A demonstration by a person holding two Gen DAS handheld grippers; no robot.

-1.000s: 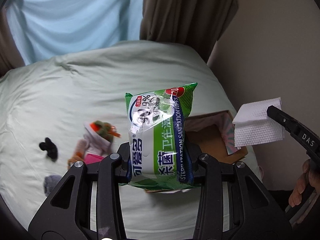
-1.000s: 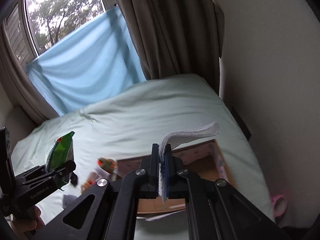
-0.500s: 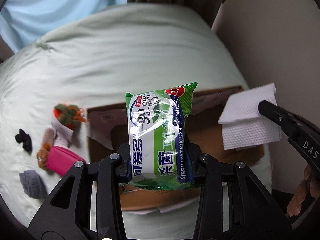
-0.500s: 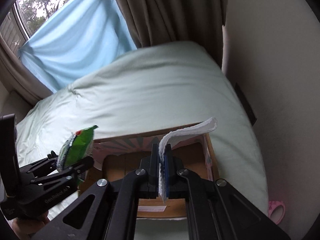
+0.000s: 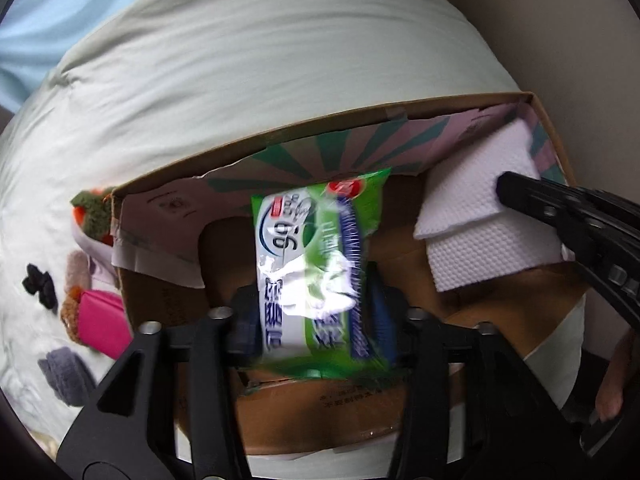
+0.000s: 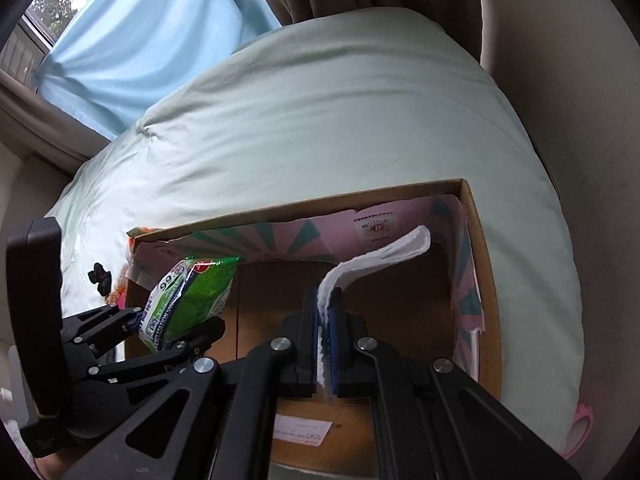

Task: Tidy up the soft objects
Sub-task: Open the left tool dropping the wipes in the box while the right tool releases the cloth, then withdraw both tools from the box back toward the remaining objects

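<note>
Wipes in a green and white pack [image 5: 316, 276] hung over the open cardboard box [image 5: 400, 110] that stood on the pale green bed cover [image 5: 248, 60]. The left gripper [image 5: 316, 320] pointed steeply down into the box, and its jaws were opening; the pack was between them, blurred, and the blue pads [image 5: 382, 320] seemed to stand a little off its sides. The right gripper [image 6: 326, 312] also pointed down into the box, more slanted, and its two jaws were pressed together on a folded white paper towel [image 6: 380, 254]. The free end of the towel curved up and away toward the far right corner of the box. A part of a hand [image 5: 612, 384] was visible under the right gripper in the left view. Beside the box on the left lay some small soft things: a pink pouch [image 5: 102, 324], a grey cloth [image 5: 66, 376], a black piece [image 5: 40, 286] and a knitted toy [image 5: 94, 210] touching the box wall.
</note>
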